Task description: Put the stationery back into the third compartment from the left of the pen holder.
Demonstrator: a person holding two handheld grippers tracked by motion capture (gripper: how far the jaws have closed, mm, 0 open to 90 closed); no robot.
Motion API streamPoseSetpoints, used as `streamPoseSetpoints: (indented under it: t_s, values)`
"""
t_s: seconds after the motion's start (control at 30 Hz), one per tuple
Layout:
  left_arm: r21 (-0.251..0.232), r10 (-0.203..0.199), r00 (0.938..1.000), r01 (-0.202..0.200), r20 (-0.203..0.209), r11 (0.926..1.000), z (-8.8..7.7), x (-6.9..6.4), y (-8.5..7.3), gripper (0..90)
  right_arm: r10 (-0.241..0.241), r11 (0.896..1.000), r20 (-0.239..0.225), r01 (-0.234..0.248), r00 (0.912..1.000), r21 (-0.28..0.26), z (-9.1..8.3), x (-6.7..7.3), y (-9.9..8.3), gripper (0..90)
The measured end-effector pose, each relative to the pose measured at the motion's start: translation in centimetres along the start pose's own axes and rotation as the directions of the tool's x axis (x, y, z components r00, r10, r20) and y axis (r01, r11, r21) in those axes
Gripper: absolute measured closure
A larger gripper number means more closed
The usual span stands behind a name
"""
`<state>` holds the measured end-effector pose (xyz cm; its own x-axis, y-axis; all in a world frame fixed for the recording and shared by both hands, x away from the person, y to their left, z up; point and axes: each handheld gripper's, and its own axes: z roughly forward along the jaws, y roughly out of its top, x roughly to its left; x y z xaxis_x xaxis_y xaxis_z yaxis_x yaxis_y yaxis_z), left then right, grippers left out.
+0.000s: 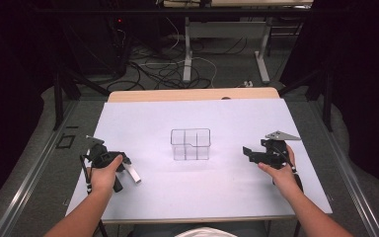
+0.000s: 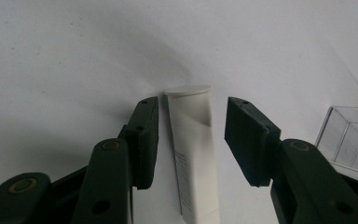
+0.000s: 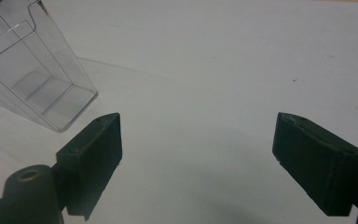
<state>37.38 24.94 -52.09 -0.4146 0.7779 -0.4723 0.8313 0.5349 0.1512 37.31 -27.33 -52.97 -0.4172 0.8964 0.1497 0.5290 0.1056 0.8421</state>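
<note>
Fingers (image 2: 144,140) of the left gripper (image 2: 191,140) straddle the white tube (image 2: 193,154) lying on the bench (image 1: 202,192), not yet pinching, so centre them and squeeze gently, while the right gripper (image 3: 198,163) waits released near the clear box (image 1: 191,144).

My left tool (image 2: 192,140) points down at the white desk (image 2: 65,56), its two black jaws set either side of a white tube (image 2: 193,154). The tube lies flat with its round cap end away from me. One jaw sits just beside it; a gap shows at the other. A clear plastic box (image 2: 352,140) stands at the right edge.
</note>
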Motion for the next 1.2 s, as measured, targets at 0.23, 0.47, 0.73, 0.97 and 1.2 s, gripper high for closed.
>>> streamPoseSetpoints:
  t_s: [0.23,0.47,0.73,0.97,1.2]
  values:
    - [0.005,-0.017,0.9999,0.017,-0.003,0.9998,0.6,-0.2,-0.1,56.5,0.001,1.0,-0.001,-0.001,1.0,0.004,0.0,-0.1,0.0,15.2]
    - [0.009,-0.027,0.9995,0.027,-0.014,0.9996,1.2,-0.1,-0.1,56.9,0.004,1.0,-0.003,-0.004,1.0,0.005,0.0,-0.1,-0.1,15.2]
    - [0.02,-0.059,0.9982,0.059,-0.007,0.9981,1.3,0.1,0.1,61.3,0.004,1.0,-0.009,-0.004,0.9999,0.01,0.2,-0.1,-0.1,15.2]
    - [0.011,-0.083,0.9965,0.083,0.006,0.9965,1.5,0.1,0.1,65.5,-0.006,1.0,-0.013,0.006,0.9999,0.007,0.2,-0.1,-0.1,15.2]
    - [0.019,-0.081,0.9967,0.08,0.014,0.9966,1.4,0.4,0.1,66.4,-0.005,1.0,-0.018,0.005,0.9998,0.013,0.3,0.0,-0.2,15.2]
